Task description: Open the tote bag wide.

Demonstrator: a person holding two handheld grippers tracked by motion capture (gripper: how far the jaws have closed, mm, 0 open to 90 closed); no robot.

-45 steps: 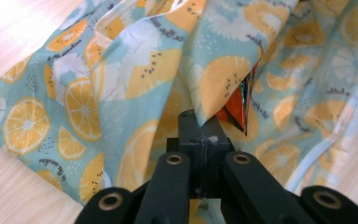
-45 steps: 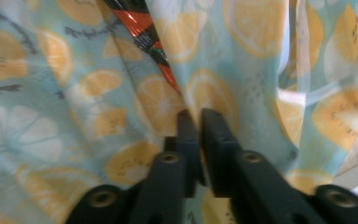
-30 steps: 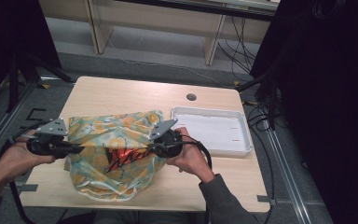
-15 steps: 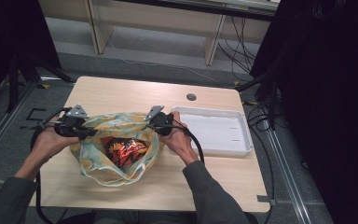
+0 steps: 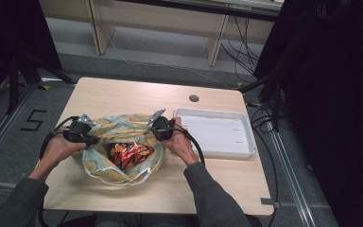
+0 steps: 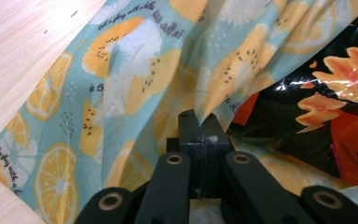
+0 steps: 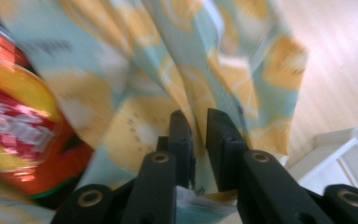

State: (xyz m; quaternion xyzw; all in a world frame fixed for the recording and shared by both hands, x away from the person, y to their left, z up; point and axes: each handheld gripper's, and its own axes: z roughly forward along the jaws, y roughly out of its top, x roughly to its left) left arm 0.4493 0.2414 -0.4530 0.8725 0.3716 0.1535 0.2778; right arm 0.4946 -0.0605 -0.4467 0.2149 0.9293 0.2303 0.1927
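Lemon-print bag lies mid-counter, at 9 o'clock of white tray, red-orange snack packet inside its open mouth. Left tool clamped tight on the bag's rim at 9 o'clock. Right tool at 3 o'clock rim, jaws just opening, narrow gap, cloth between them, grip loosened.

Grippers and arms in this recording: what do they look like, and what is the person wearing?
Both the left gripper and the right gripper are black, each topped with a grey three-cornered plate and trailing a black cable. In the gripper views, each has two flat black jaws on black links with round, metal-ringed pivot holes. The person wears long dark grey sleeves; both hands are bare.
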